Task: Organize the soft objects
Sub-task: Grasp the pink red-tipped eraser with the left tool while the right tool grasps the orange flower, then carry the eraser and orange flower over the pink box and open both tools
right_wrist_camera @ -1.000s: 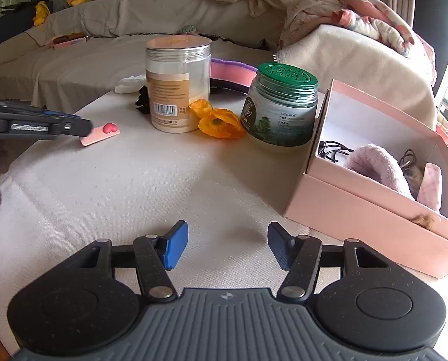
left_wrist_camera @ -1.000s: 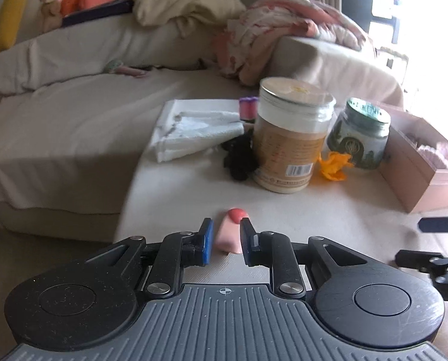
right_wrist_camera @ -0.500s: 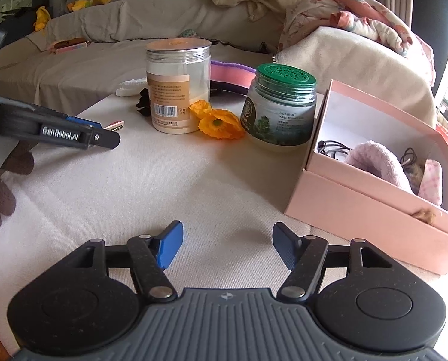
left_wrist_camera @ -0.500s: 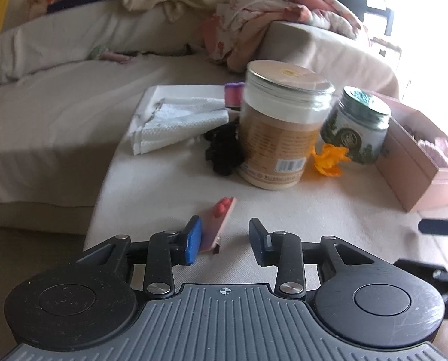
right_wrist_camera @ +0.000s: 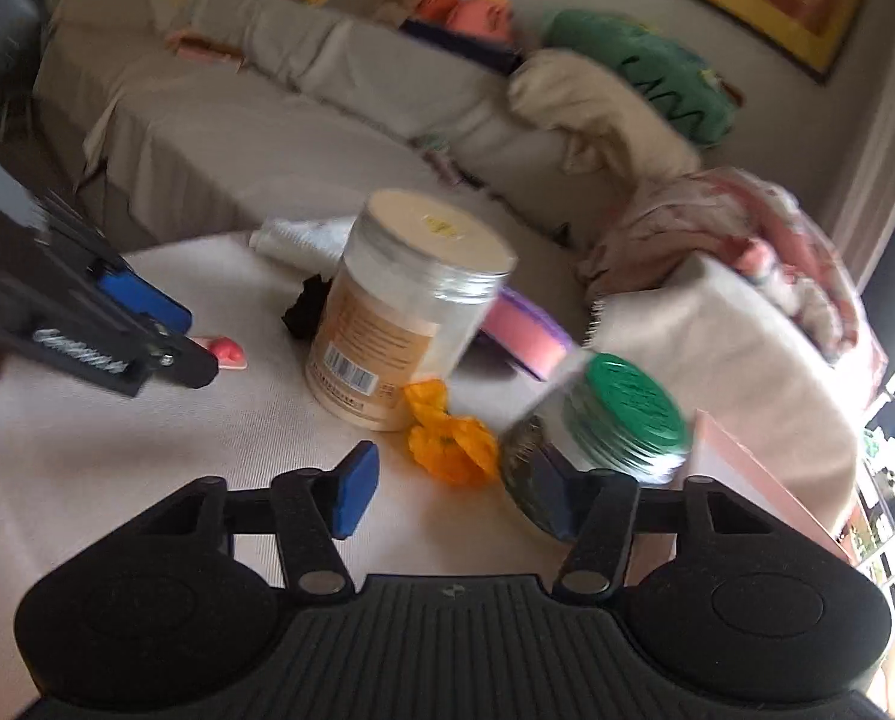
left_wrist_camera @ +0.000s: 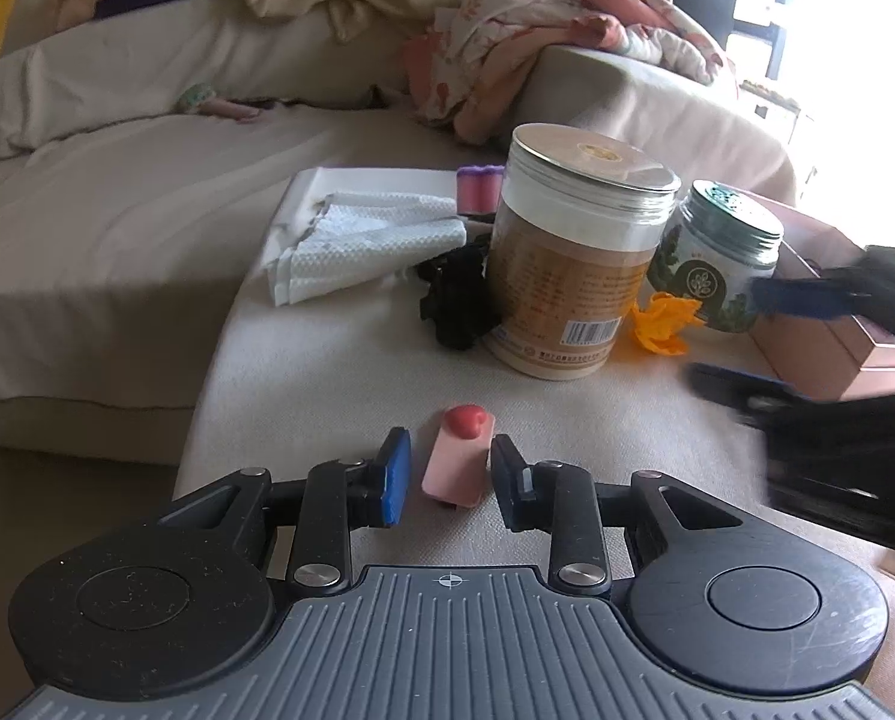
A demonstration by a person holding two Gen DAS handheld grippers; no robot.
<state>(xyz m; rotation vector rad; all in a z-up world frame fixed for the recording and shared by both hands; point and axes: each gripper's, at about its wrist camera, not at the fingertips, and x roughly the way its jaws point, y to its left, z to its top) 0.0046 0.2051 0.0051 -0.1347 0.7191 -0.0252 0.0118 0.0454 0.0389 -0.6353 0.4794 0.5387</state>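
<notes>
Straddling the pink hair clip (left_wrist_camera: 456, 461) with the red heart, your left gripper (left_wrist_camera: 450, 483) has its jaws parted narrowly, one blue pad on each side and neither touching it. The clip lies flat on the cloth-covered tabletop (left_wrist_camera: 327, 372), near its left edge. Farther off stand the tall tan jar (left_wrist_camera: 573, 258) and, right of it, the green-lidded jar (left_wrist_camera: 720, 258), with an orange fabric flower (left_wrist_camera: 663, 324) between them and a black scrunchie (left_wrist_camera: 456, 300) left of the tan jar. Your right gripper (right_wrist_camera: 456, 495) hangs above the tabletop, jaws wide and holding nothing, close to the flower. The pink box (left_wrist_camera: 831, 336) sits at the far right.
</notes>
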